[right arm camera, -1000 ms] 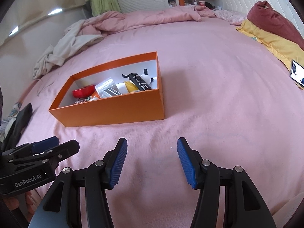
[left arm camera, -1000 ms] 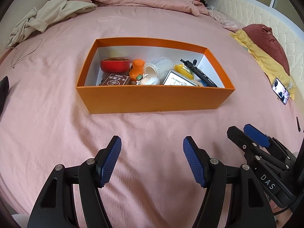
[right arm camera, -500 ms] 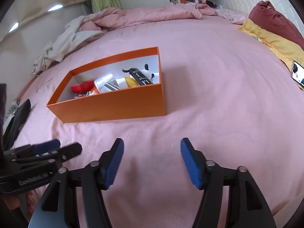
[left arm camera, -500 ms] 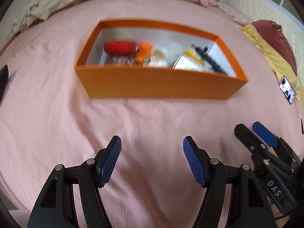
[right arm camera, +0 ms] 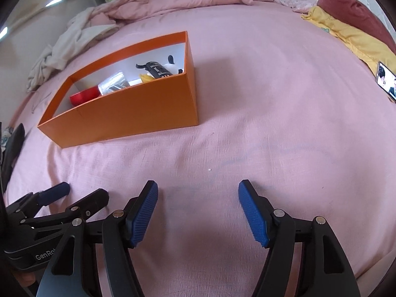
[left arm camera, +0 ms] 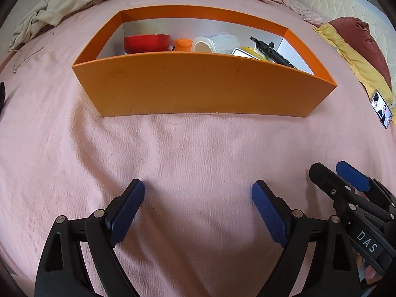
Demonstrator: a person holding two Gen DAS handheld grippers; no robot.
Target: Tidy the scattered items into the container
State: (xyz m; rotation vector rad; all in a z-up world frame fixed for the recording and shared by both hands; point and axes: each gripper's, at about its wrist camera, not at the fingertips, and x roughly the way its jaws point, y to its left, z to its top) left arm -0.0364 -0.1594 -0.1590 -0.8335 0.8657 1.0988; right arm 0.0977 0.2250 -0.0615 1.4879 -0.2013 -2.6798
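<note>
An orange box [left arm camera: 203, 89] stands on the pink bed, also in the right wrist view [right arm camera: 128, 113]. Inside lie a red bowl [left arm camera: 147, 42], an orange bottle [left arm camera: 183, 44], a clear tape roll [left arm camera: 215, 42], a yellow item [left arm camera: 250, 49] and a black tool [left arm camera: 272, 52]. My left gripper [left arm camera: 198, 200] is open and empty, low over the sheet in front of the box. My right gripper [right arm camera: 198, 200] is open and empty, to the right of the left one; it also shows in the left wrist view [left arm camera: 346, 175].
A phone [left arm camera: 382, 110] with a lit screen lies at the right, near a yellow cloth [right arm camera: 346, 34] and a maroon pillow [right arm camera: 356, 12]. A rumpled pink duvet and beige clothes [left arm camera: 64, 5] lie at the far side. A dark object [right arm camera: 13, 146] lies at the left edge.
Both grippers have dropped lower toward the sheet and the left one has moved closer to the box. Both stay open and empty. The box has not moved.
</note>
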